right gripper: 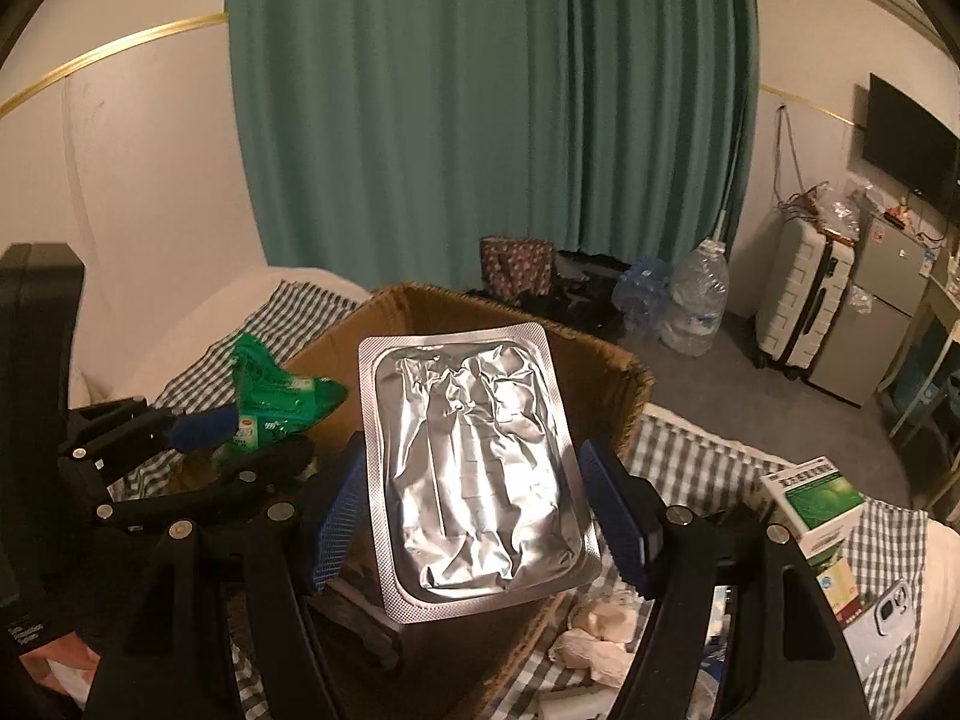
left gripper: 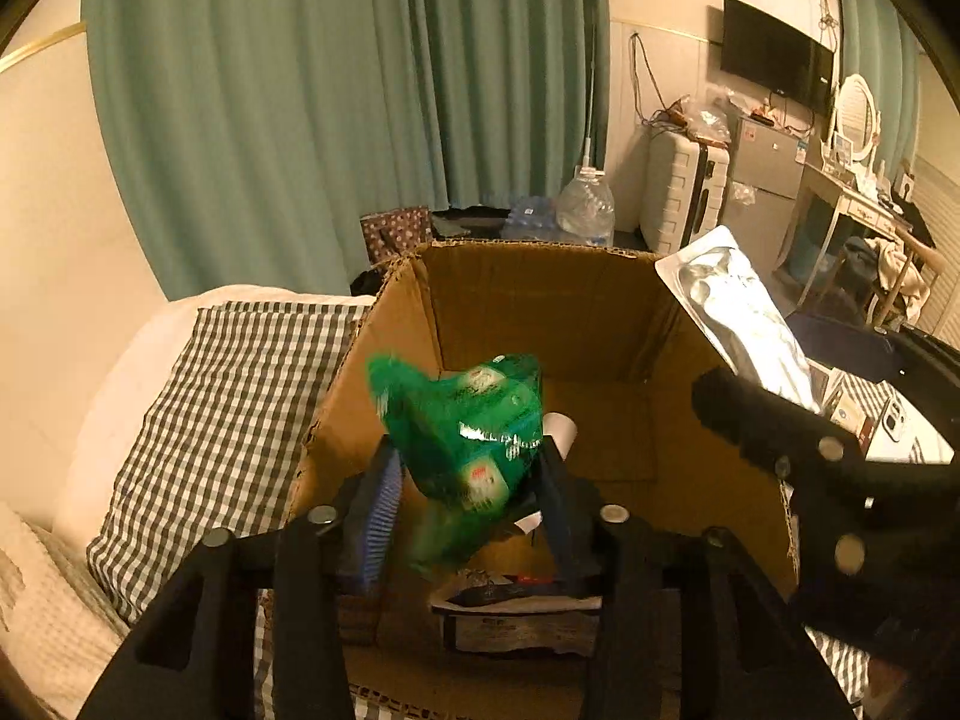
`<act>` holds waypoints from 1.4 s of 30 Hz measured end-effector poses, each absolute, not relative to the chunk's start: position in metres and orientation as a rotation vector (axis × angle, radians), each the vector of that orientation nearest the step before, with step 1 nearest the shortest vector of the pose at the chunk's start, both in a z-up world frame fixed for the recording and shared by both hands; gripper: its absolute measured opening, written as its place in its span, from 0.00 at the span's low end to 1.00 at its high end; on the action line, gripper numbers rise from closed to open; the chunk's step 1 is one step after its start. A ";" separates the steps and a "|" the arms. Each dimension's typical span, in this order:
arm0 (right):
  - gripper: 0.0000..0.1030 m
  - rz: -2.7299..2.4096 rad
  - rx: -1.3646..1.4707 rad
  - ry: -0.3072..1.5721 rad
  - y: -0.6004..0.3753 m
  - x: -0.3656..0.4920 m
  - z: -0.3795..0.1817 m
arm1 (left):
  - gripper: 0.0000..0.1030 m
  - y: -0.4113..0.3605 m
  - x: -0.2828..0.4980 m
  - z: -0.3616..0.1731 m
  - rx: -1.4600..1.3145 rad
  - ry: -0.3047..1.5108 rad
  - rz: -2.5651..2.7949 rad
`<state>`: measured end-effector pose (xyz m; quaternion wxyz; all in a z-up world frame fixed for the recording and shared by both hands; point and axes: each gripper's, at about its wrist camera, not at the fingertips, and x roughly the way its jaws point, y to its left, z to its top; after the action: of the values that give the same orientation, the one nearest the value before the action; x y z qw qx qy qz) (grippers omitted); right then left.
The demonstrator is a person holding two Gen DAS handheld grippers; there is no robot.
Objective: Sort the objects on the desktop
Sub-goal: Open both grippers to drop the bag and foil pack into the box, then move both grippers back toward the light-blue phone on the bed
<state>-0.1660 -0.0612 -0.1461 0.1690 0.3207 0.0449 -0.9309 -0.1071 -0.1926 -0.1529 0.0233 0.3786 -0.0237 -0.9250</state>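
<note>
An open cardboard box (left gripper: 528, 247) stands on checked bedding. Over its near left part, a crumpled green plastic packet (left gripper: 474, 426) shows motion-blurred between the blue pads of my left gripper (left gripper: 471, 492). The pads stand slightly off it, so the gripper is open. My right gripper (right gripper: 477, 516) is shut on a flat silver foil pouch (right gripper: 480, 474), held upright by its side edges above the box (right gripper: 630, 372). In the left wrist view the pouch (left gripper: 738, 324) rises over the box's right wall. The left gripper (right gripper: 252, 438) and green packet (right gripper: 270, 396) show at the left of the right wrist view.
A dark printed packet (left gripper: 516, 606) and a white tube end (left gripper: 561, 426) lie inside the box. To its right on the checked cover (right gripper: 708, 450) are a green-and-white carton (right gripper: 816, 498), a phone (right gripper: 894, 606) and crumpled tissues (right gripper: 600, 630). A pillow (left gripper: 228, 420) lies to the left.
</note>
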 end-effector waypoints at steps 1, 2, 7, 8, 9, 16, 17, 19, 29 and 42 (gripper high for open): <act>0.68 -2.638 0.909 0.132 -0.062 -0.167 -0.147 | 0.51 -0.193 -0.107 -0.153 1.168 -0.082 -2.856; 0.71 -2.633 0.902 0.140 -0.064 -0.166 -0.147 | 0.54 -0.193 -0.107 -0.152 1.160 -0.086 -2.855; 0.84 -2.688 0.836 0.152 -0.058 -0.162 -0.139 | 0.59 -0.192 -0.101 -0.139 1.105 -0.060 -2.891; 0.84 -2.694 0.835 0.144 -0.056 -0.161 -0.136 | 0.59 -0.191 -0.100 -0.135 1.091 -0.055 -2.900; 0.84 -2.704 0.831 0.138 -0.053 -0.159 -0.134 | 0.59 -0.191 -0.099 -0.133 1.081 -0.051 -2.905; 0.84 -2.763 0.799 0.140 -0.032 -0.141 -0.116 | 0.61 -0.180 -0.093 -0.119 1.013 -0.099 -2.917; 0.84 -2.772 0.796 0.146 -0.029 -0.139 -0.113 | 0.61 -0.177 -0.091 -0.115 0.997 -0.108 -2.923; 0.85 -2.789 0.785 0.153 -0.021 -0.132 -0.109 | 0.64 -0.170 -0.086 -0.109 0.969 -0.121 -2.940; 0.88 -2.891 0.742 0.115 0.038 -0.103 -0.082 | 0.80 -0.124 -0.069 -0.085 0.848 -0.214 -2.978; 0.93 -3.043 0.679 0.049 0.120 -0.060 -0.049 | 1.00 -0.071 -0.049 -0.062 0.710 -0.214 -3.053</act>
<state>-0.0602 0.1200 -0.0487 0.0116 0.2178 0.0156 -0.9758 -0.0486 -0.0713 -0.0624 -0.0001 0.2260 -0.0682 -0.9717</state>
